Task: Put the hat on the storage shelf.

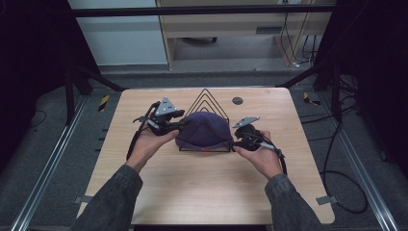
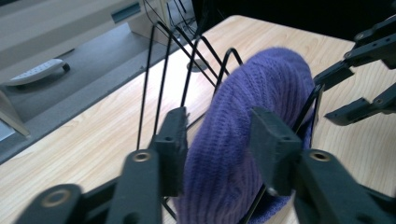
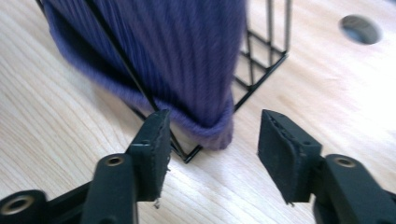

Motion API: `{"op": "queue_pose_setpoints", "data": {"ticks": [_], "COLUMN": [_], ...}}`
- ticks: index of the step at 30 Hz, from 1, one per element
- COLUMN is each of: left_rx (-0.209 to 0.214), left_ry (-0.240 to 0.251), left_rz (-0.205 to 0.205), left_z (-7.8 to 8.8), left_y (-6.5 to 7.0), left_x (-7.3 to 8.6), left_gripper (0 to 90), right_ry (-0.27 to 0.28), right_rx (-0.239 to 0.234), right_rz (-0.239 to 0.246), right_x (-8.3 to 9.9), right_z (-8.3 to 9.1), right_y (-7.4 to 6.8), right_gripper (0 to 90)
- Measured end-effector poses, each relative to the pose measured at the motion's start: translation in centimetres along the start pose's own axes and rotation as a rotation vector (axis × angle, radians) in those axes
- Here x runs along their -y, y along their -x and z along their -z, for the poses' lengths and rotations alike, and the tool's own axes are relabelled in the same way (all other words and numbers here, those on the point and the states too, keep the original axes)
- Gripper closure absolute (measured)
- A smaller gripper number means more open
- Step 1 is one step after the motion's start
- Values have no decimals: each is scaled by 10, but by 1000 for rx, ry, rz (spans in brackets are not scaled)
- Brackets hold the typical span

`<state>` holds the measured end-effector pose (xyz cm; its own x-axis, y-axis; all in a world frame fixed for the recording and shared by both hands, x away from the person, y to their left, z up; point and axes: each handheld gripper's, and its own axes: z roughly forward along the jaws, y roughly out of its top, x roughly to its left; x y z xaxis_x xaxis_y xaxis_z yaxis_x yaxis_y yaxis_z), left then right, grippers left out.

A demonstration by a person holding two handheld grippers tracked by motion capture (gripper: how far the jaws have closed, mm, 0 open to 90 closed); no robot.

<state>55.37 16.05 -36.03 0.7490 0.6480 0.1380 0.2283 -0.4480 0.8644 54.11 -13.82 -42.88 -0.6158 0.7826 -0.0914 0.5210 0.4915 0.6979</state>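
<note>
High view: a purple knit hat (image 1: 204,129) sits pulled over a black wire rack (image 1: 208,98) near the middle of a wooden table (image 1: 192,187). The rack's pointed wire loops rise behind the hat. The left gripper (image 1: 182,126) is at the hat's left side and the right gripper (image 1: 234,143) at its right lower edge, each in a hand that comes in from below. A round hole (image 1: 237,100) lies in the tabletop beyond the rack.

Left gripper view: the two black jaws stand apart with the hat (image 2: 261,116) bulging between them. The left pad is just beside the knit and a rack wire (image 2: 161,84); the right pad lies against the hat's side, but there is no squeeze on the cloth. The jaws are parted and grip nothing. The other gripper (image 2: 343,95) is at the far right, its jaws spread near the hat's far edge.

Right gripper view: the jaws stand well apart, with nothing pinched. The hat's folded brim (image 3: 212,128) hangs over the rack's corner (image 3: 189,156), just ahead of the gap between the pads and nearer the left one. The hole (image 3: 360,29) is at upper right.
</note>
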Motion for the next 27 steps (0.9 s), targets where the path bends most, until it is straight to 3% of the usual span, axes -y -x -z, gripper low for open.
{"op": "queue_pose_setpoints", "data": {"ticks": [5,10,13,22,27], "left_rx": [-10,-6,-1,-10,-22], "left_ry": [-44,-98,-118,-142,-170], "left_rz": [-34,-15,-14,-2,-9], "left_z": [16,31,39,63,72], "left_y": [7,16,20,31,35], "left_x": [6,18,24,42,58], "left_gripper": [420,214,155,109,99], "right_ry": [38,91,114,131,139], "right_rx": [14,19,22,-6,1], "right_rz": [-3,-11,-15,-6,-9], "right_x": [2,7,11,24,37], "right_z": [20,43,52,68,75], "right_y": [-2,-6,-8,-18,-17], "right_gripper": [348,260,226,160,130]}}
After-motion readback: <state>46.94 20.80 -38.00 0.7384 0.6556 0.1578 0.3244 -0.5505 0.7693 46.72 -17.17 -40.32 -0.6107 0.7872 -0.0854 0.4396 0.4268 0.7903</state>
